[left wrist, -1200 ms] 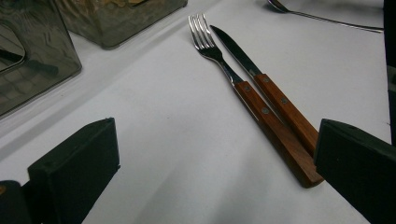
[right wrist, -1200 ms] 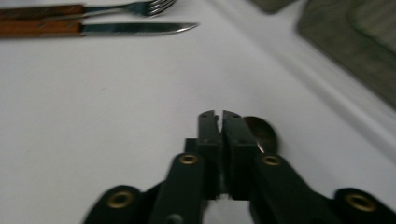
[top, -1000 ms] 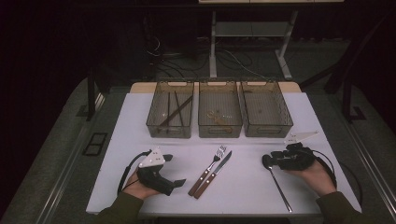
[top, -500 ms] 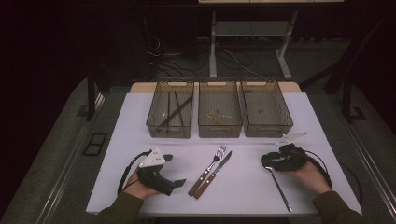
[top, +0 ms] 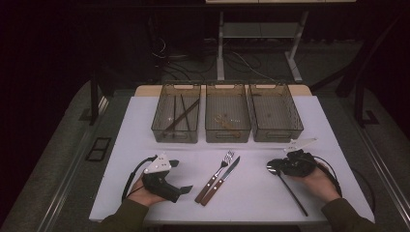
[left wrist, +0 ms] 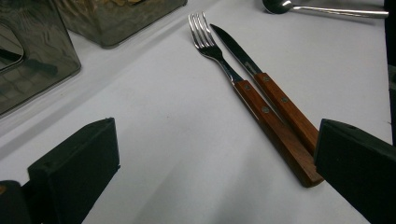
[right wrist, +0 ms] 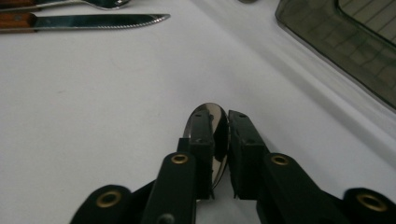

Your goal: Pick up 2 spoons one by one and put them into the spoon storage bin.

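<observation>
A steel spoon [top: 293,194] lies on the white table [top: 251,203] at the right. My right gripper [top: 274,167] is low over its bowl. In the right gripper view that gripper [right wrist: 219,117] is shut on the spoon bowl [right wrist: 210,110], which stands on edge between the pads. A wood-handled fork [top: 218,175] and knife [top: 225,178] lie side by side at the middle. My left gripper [top: 180,176] rests at the left, open and holding nothing, facing the fork [left wrist: 218,55] and knife [left wrist: 240,53].
Three smoky plastic bins stand in a row at the back: the left bin [top: 176,137] holds dark sticks, the middle bin [top: 227,136] some small light pieces, and the right bin [top: 277,136] looks nearly bare. The person's hands hold both grippers near the front edge.
My right gripper has slid left along the table onto the spoon's bowl. The left gripper, fork and knife have stayed put.
</observation>
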`<act>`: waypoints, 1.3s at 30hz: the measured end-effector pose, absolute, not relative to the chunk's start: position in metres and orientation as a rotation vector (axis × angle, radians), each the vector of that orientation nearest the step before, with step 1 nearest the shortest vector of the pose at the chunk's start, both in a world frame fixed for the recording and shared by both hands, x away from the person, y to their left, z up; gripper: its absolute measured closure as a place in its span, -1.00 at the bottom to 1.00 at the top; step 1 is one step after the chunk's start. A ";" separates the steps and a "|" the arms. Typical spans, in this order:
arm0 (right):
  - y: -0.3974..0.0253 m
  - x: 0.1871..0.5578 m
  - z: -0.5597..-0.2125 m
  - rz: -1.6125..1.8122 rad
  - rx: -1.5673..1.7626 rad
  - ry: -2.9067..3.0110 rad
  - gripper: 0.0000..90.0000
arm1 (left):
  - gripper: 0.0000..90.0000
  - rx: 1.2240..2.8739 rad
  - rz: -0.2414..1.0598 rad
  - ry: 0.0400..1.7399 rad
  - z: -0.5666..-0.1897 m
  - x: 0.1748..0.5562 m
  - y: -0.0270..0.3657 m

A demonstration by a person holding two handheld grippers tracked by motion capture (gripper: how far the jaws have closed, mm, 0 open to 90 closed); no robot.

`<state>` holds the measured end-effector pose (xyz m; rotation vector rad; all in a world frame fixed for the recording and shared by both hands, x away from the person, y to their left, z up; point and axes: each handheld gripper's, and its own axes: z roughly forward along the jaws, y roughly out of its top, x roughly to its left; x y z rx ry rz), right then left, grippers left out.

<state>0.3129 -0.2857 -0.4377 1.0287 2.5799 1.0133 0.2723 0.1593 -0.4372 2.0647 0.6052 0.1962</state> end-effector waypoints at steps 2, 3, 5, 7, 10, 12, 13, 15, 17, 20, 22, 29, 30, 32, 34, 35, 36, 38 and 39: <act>-0.285 0.312 -0.436 1.026 1.019 2.585 0.89 | -1.00 2.065 0.196 0.606 -0.437 0.272 0.159; -0.286 0.312 -0.436 1.033 1.010 2.587 0.91 | -1.00 2.065 0.197 0.605 -0.437 0.272 0.159; -0.285 0.311 -0.435 1.046 1.002 2.590 0.94 | -1.00 2.065 0.197 0.606 -0.437 0.272 0.159; -0.284 0.311 -0.434 1.044 0.997 2.592 0.95 | -1.00 2.064 0.197 0.606 -0.437 0.272 0.159; -0.284 0.311 -0.434 1.041 0.995 2.594 0.95 | -1.00 2.064 0.196 0.605 -0.437 0.272 0.159; -0.284 0.311 -0.433 1.035 0.992 2.601 0.95 | -1.00 2.064 0.196 0.605 -0.437 0.272 0.160; -0.284 0.311 -0.433 1.033 0.990 2.602 0.96 | -1.00 2.066 0.196 0.605 -0.437 0.272 0.160; -0.284 0.311 -0.432 1.024 0.986 2.599 0.96 | -1.00 2.064 0.196 0.604 -0.437 0.272 0.160; -0.284 0.312 -0.431 1.016 0.980 2.596 0.96 | -1.00 2.064 0.196 0.605 -0.437 0.272 0.159; -0.284 0.314 -0.428 1.029 0.988 2.584 0.96 | -1.00 2.064 0.196 0.605 -0.437 0.272 0.159; -0.285 0.315 -0.426 1.032 0.983 2.573 0.96 | -1.00 2.066 0.196 0.605 -0.437 0.272 0.160; -0.285 0.320 -0.421 1.054 0.993 2.551 0.96 | -1.00 2.063 0.197 0.605 -0.437 0.272 0.159; -0.285 0.320 -0.421 1.058 0.993 2.547 0.96 | -1.00 2.063 0.197 0.603 -0.437 0.272 0.160; -0.285 0.322 -0.419 1.066 1.000 2.539 0.96 | -1.00 2.062 0.196 0.605 -0.437 0.272 0.160; -0.286 0.323 -0.417 1.077 1.000 2.526 0.96 | -1.00 2.063 0.195 0.605 -0.437 0.272 0.160; -0.285 0.324 -0.417 1.087 1.005 2.522 0.96 | -1.00 2.063 0.195 0.605 -0.437 0.272 0.160; -0.286 0.325 -0.416 1.094 1.002 2.516 0.96 | -1.00 2.063 0.195 0.605 -0.437 0.272 0.160; -0.285 0.327 -0.414 1.105 1.001 2.507 0.96 | -1.00 2.062 0.195 0.608 -0.437 0.273 0.160; -0.285 0.328 -0.412 1.112 0.995 2.504 0.96 | -1.00 2.062 0.195 0.608 -0.437 0.272 0.160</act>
